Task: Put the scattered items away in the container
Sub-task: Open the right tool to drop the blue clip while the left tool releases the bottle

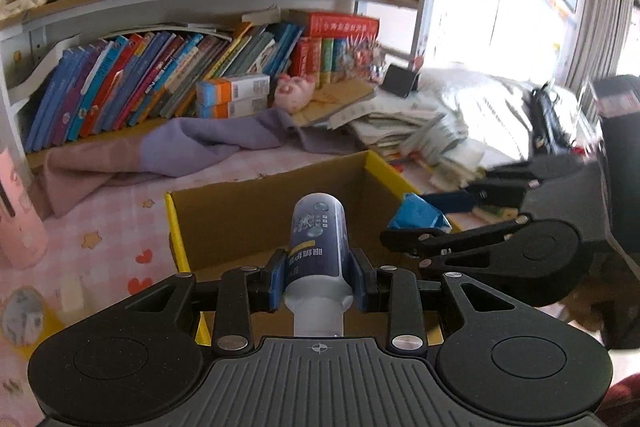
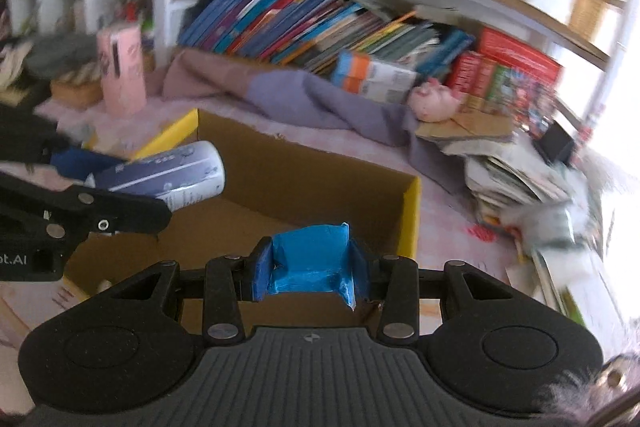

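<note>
The left gripper (image 1: 318, 281) squeezes a dark blue bottle (image 1: 318, 243) with a white cap end, holding it tight around its lower part so the rounded top points forward over the box. The right gripper (image 2: 310, 277) is clenched on a small blue packet (image 2: 310, 265), which looks crinkly and soft and fills the space between the two blue pads. Both grippers hang over the open cardboard box (image 1: 240, 203), the one with the yellow edges, and they are close to each other, with the right one just beside the left. The box sits on a pink cloth with little hearts and stars (image 1: 120, 235). The part of the box floor that shows looks bare, so I think nothing has gone in yet, though some of the inside is hidden behind the grippers. So the picking up is done for these two things, and the dropping is left: each gripper has to let go so the bottle and the packet fall inside. Around the box there is a purple cloth (image 1: 192, 147), a messy pile of papers (image 1: 420, 135), a pink pig toy (image 1: 294, 93) and a shelf of books (image 1: 160, 79). I cannot tell if more things need tidying after this.
</note>
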`<state>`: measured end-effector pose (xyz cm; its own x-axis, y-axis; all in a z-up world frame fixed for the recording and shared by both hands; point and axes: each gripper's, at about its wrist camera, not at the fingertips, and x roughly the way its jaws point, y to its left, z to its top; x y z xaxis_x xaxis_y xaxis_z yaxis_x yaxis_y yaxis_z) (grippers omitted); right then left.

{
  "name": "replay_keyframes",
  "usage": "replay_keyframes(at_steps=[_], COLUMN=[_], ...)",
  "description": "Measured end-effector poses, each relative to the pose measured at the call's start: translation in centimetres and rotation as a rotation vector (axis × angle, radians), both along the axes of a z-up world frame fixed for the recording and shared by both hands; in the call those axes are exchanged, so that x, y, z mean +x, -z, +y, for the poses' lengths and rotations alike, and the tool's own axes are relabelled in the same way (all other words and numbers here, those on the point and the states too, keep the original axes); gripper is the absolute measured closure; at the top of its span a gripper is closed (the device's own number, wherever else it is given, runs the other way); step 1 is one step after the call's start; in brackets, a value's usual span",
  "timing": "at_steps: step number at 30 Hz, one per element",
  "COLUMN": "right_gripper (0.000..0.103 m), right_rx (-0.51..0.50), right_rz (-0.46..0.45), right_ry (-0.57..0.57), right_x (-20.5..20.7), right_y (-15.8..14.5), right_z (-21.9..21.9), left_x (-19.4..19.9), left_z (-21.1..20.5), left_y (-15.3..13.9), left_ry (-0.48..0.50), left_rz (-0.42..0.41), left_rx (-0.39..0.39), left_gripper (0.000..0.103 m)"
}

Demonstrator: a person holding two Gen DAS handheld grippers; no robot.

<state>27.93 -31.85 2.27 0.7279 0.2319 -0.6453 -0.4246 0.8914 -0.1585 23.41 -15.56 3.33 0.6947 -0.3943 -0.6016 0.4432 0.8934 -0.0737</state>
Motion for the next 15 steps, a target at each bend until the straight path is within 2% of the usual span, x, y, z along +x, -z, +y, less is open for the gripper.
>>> replay_keyframes(at_steps=[6,10,15], right_gripper=[0.065,0.065,0.065], right_rx=[-0.125,-0.208,-0.301], right_rz=[0.075,0.117,0.177], right_ry=[-0.141,-0.230,-0.314], right_x=[5.1,7.0,8.0], right_y=[2.2,3.8,6.2], right_z=[1.5,2.9,4.5], left_x=[3.9,5.9,6.5], left_z=[-1.0,-2.0,-3.3], left_y=[1.8,3.4,5.1], left_ry=[0.007,0.015,0.050], left_rz=[0.055,0.099,0.113], left_rx=[0.091,0.164,0.249], left_gripper=[0.072,0.072,0.072])
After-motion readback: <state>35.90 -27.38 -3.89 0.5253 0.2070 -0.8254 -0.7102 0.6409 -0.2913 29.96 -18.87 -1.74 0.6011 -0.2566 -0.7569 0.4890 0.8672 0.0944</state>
